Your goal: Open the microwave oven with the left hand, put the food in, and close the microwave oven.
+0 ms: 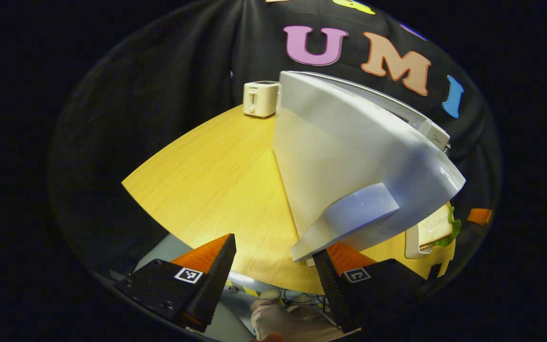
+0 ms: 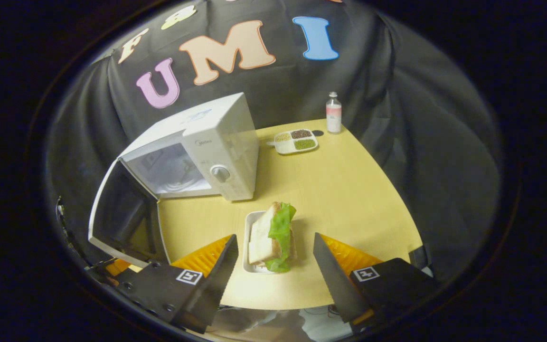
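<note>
With door (image 2: 121, 213) open, sandwich (image 2: 273, 235) between right tool (image 2: 273, 266) fingers.

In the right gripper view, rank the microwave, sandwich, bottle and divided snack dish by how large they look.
Largest to smallest:
1. microwave
2. sandwich, though it sits nearest the camera
3. divided snack dish and bottle: too alike to rank

Microwave door (image 2: 124, 216) swung wide toward the surface's (image 2: 349, 190) near left edge, cavity mouth (image 2: 171, 171) open and unblocked. Sandwich tray (image 2: 266, 240) just before it, near the front edge. Bare wood along the right side; divided dish (image 2: 296, 141) and bottle (image 2: 334, 112) crowding the far corner.
</note>
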### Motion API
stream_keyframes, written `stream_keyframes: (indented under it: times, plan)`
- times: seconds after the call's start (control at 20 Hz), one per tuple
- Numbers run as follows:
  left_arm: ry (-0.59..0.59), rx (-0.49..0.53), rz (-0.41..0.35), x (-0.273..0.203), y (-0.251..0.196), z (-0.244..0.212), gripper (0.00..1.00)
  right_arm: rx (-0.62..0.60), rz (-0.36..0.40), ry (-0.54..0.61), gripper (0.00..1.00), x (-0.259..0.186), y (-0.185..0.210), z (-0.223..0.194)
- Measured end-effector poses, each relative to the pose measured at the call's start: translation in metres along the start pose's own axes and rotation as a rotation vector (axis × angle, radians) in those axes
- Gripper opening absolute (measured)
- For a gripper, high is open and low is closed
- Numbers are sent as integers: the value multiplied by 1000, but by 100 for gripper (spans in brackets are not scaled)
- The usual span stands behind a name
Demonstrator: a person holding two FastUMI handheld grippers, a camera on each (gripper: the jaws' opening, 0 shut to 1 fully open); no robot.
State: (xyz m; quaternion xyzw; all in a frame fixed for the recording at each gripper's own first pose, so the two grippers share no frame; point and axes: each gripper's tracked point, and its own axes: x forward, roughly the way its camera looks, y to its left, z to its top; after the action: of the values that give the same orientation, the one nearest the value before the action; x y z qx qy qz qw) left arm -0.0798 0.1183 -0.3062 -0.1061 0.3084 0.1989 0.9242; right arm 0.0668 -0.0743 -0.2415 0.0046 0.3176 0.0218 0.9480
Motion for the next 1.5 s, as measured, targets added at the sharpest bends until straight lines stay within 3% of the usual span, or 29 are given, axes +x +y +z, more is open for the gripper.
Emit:
stream_keyframes:
  times: [0.1,0.15,0.2,0.3,0.5,0.65,0.75,0.8,0.9,0.95,1.1,1.25,1.4,1.45,1.5]
  plan:
    - [14,-95,10,-7,19,-5,92,-17,16,33,99,13,-2,-4]
    - [15,-129,16,-9,26,-7,92,-23,28,45,92,19,-2,-5]
    - [14,-159,26,-12,33,-8,92,-27,36,56,99,24,-2,-6]
    - [10,-194,67,-21,50,-9,93,-36,51,85,99,36,-2,-12]
    - [-45,-76,319,-54,125,0,97,-44,72,140,99,51,-4,-27]
    - [-114,-115,421,-88,156,20,94,-43,90,182,99,60,-4,-37]
    - [-182,-160,461,-110,164,35,94,-39,95,204,97,67,-7,-42]
    - [-214,-180,470,-118,165,42,94,-39,96,216,89,70,-8,-45]
    - [-278,-218,481,-134,156,57,96,-26,111,243,89,73,-7,-49]
    - [-306,-235,480,-141,153,63,97,-17,125,258,95,75,-5,-50]
    - [-360,-245,486,-154,143,76,97,7,166,295,95,76,3,-56]
    - [-370,-236,485,-153,132,77,97,-6,192,329,48,79,8,-61]
    - [-370,-233,476,-152,132,78,97,17,198,338,51,77,7,-60]
    - [-369,-232,470,-151,131,78,95,25,204,346,43,77,7,-61]
    - [-370,-230,466,-151,130,79,97,71,204,330,43,78,10,-55]
